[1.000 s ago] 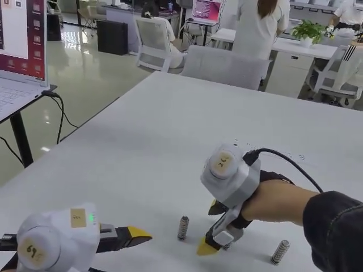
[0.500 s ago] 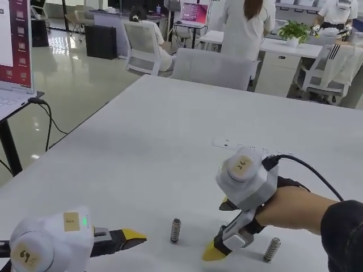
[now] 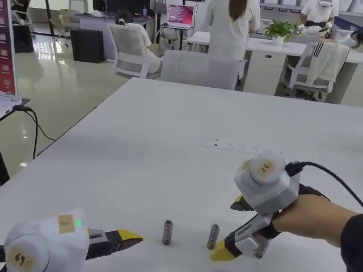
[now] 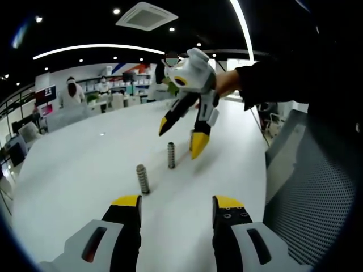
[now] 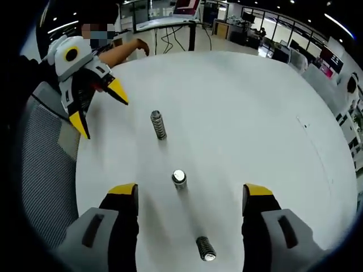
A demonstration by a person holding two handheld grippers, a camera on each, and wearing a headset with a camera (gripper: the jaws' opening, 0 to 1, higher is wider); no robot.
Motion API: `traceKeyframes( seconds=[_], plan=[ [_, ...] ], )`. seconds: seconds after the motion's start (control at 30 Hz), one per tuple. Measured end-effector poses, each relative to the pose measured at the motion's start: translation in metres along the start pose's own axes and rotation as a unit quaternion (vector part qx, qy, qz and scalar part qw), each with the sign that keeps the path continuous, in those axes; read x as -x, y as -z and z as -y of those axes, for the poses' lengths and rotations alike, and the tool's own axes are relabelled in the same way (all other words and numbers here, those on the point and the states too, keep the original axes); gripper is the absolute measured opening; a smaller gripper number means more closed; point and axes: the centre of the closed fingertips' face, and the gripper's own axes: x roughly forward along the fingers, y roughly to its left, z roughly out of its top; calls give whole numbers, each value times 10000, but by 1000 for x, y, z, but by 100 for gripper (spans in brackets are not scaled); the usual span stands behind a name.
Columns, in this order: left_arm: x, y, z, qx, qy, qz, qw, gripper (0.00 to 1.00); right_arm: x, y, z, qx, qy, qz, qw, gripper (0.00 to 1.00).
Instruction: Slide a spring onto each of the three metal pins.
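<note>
Seeing three coils standing upright in a row on the surface (image 3: 170, 141), low in the head view: left spring (image 3: 167, 232), middle spring (image 3: 212, 236) near it at 3 o'clock, right spring (image 3: 261, 248) further toward 3 o'clock and partly tucked behind a finger. Catching a shiny pin top (image 5: 179, 177) inside the middle coil from the right gripper view, so judging that pin as already sleeved. Not managing to tell whether the other two are seated fully down. Reading the step as the tail end of the job, checking rather than loading.

Holding the right gripper (image 5: 190, 190) with fingers spread wide and carrying nothing, the middle spring sitting between and just ahead of the tips. Holding the left gripper (image 4: 177, 202) at 9 o'clock of the left spring, apart from it, fingers parted and likewise carrying nothing.

Calling next, probably, for lifting the right gripper clear without clipping the slender uprights, then pressing down any coil riding high.

Noting the surface's near edge close at 6 o'clock of the row, with a mesh chair (image 4: 306, 187) just past it. Finding wide bare room toward 12 o'clock, up to a power strip (image 3: 244, 147) well apart.
</note>
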Motion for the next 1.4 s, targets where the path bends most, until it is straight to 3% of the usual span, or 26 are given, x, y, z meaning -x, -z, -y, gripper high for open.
traceKeyframes(
  seconds=[0.4, 1.23, 1.4],
  plan=[
    [-6, -4, -2, -26, 65, 4, 10000, 47, 26, 18, 7, -471, 326, 517, 9970, 76],
    [-7, -6, -3, 28, 66, 52, 10000, 50, 51, 50, -13, -833, 806, 1340, 9842, 79],
    [-7, -6, -3, 55, 61, 61, 9999, 51, 54, 55, -18, -720, 880, 1474, 9825, 79]
  ],
)
